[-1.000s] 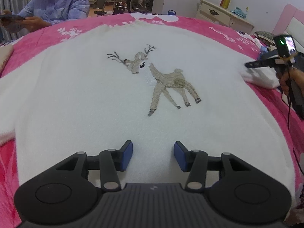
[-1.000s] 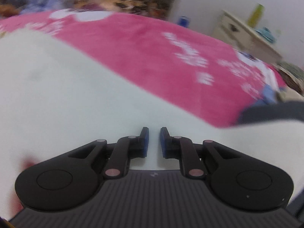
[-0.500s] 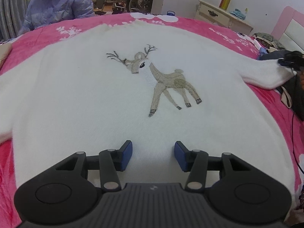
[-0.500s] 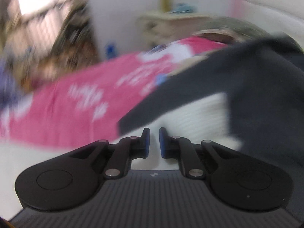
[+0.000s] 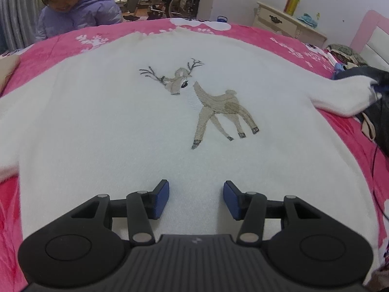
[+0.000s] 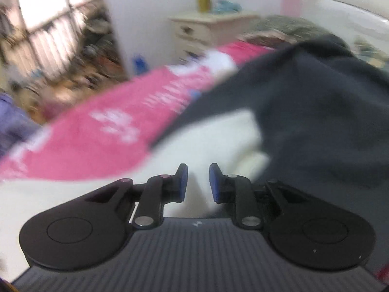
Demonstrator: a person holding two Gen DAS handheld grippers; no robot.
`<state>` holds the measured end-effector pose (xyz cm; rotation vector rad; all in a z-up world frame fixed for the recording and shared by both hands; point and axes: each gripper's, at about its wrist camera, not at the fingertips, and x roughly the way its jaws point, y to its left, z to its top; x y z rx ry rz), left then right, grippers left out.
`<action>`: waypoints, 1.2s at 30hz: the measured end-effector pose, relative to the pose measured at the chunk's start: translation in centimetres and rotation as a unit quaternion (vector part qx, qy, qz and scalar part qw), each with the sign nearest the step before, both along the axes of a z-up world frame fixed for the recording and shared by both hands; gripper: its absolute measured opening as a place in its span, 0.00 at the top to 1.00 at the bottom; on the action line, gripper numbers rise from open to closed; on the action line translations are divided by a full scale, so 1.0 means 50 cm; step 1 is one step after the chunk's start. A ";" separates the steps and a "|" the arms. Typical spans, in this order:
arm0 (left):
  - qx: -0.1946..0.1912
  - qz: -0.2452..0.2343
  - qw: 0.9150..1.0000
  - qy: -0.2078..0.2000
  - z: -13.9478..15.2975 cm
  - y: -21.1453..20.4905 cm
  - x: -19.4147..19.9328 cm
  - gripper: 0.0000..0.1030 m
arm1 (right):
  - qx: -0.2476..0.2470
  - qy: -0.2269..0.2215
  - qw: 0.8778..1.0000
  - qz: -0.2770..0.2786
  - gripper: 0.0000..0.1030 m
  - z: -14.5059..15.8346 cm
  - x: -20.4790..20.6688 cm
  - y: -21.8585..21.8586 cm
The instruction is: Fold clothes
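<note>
We see the white sweater (image 5: 121, 131) spread flat on the pink bed cover (image 5: 299, 46), its deer motif (image 5: 218, 107) facing up. Our left gripper (image 5: 196, 198) hovers over the hem, jaws spread wide and holding nothing. Our right gripper (image 6: 197, 182) sits at the sleeve end (image 6: 218, 141) – jaws parted, with white fabric between them – beside a dark garment (image 6: 328, 109).

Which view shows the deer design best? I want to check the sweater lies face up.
The left wrist view. The deer sits sharp and whole, mid-sweater, facing up. The right wrist view is blurred and shows only a white patch of sweater beside dark cloth, no deer.
</note>
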<state>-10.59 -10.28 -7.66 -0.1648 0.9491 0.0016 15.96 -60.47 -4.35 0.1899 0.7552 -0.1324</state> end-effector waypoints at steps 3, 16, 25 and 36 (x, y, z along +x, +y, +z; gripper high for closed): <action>0.000 0.007 1.000 0.002 0.009 0.004 -0.009 0.51 | -0.009 -0.034 0.992 -0.118 0.80 0.019 -0.040 -0.068; 0.007 0.005 1.000 -0.002 0.031 -0.012 -0.032 0.51 | 0.296 -0.031 0.950 -0.098 0.78 0.018 -0.063 -0.114; 0.012 0.003 1.000 0.011 0.024 -0.012 -0.026 0.51 | 0.336 -0.021 0.922 -0.192 0.78 -0.044 -0.058 -0.158; 0.012 0.002 1.000 0.015 0.014 -0.016 -0.017 0.50 | 0.313 -0.056 0.924 -0.210 0.93 -0.024 -0.061 -0.142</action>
